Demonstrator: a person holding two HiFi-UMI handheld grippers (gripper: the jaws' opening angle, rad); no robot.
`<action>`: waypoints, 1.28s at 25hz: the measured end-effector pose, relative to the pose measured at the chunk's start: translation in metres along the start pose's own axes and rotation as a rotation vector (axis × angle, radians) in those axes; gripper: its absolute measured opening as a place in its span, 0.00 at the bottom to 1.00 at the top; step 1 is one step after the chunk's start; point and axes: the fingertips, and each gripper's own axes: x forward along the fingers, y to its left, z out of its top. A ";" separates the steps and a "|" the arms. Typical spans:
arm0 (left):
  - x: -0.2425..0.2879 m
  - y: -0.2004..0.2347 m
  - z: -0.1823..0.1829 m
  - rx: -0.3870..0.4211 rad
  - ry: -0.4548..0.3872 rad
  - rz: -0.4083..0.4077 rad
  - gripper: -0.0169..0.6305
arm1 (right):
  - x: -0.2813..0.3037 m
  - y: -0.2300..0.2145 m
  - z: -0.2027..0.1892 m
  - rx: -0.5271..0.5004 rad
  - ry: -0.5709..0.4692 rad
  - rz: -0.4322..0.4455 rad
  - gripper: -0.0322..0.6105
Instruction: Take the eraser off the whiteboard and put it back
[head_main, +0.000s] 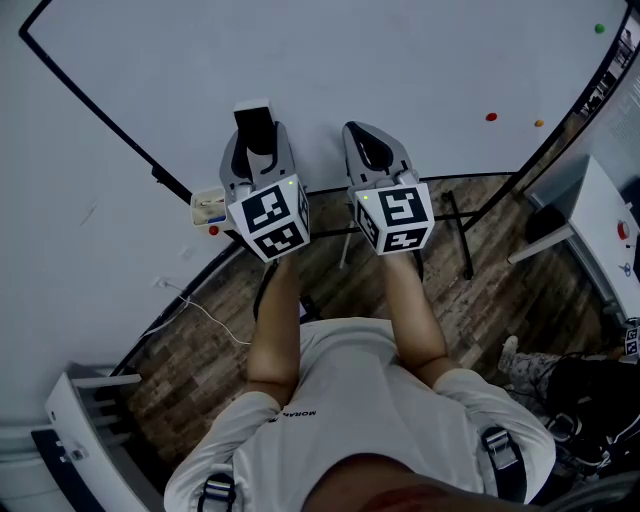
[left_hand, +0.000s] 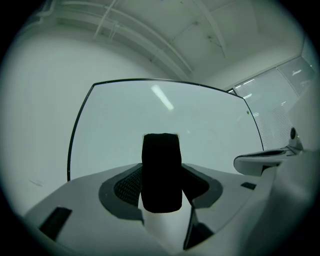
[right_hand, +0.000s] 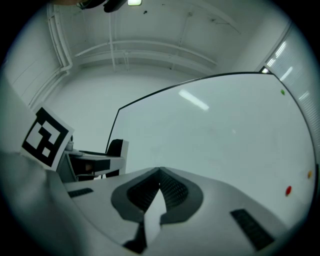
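Observation:
The eraser (head_main: 253, 124), black felt with a white back, stands upright between the jaws of my left gripper (head_main: 256, 140), which is shut on it in front of the whiteboard (head_main: 400, 60). In the left gripper view the eraser (left_hand: 161, 170) rises dark out of the left gripper (left_hand: 161, 186) with the whiteboard (left_hand: 210, 130) behind it. Whether it touches the board I cannot tell. My right gripper (head_main: 366, 142) hangs beside it, shut and empty. In the right gripper view the right gripper (right_hand: 159, 172) has its tips together, and the eraser (right_hand: 115, 148) shows at far left.
Red (head_main: 491, 117), orange (head_main: 539, 123) and green (head_main: 599, 28) magnets stick on the board's right side. A small box of markers (head_main: 208, 209) hangs at the board's lower edge by my left gripper. A white desk (head_main: 600, 215) stands at right, and a cable (head_main: 205, 315) lies on the floor.

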 end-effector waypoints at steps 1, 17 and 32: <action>-0.001 0.000 0.000 0.001 -0.001 0.000 0.37 | 0.000 0.001 0.000 -0.001 0.000 0.001 0.07; -0.016 -0.006 0.000 0.007 -0.021 -0.011 0.37 | -0.002 0.006 0.000 -0.004 0.003 0.006 0.07; -0.023 -0.012 -0.001 0.002 -0.027 -0.023 0.37 | 0.000 0.011 0.000 -0.009 0.009 0.006 0.07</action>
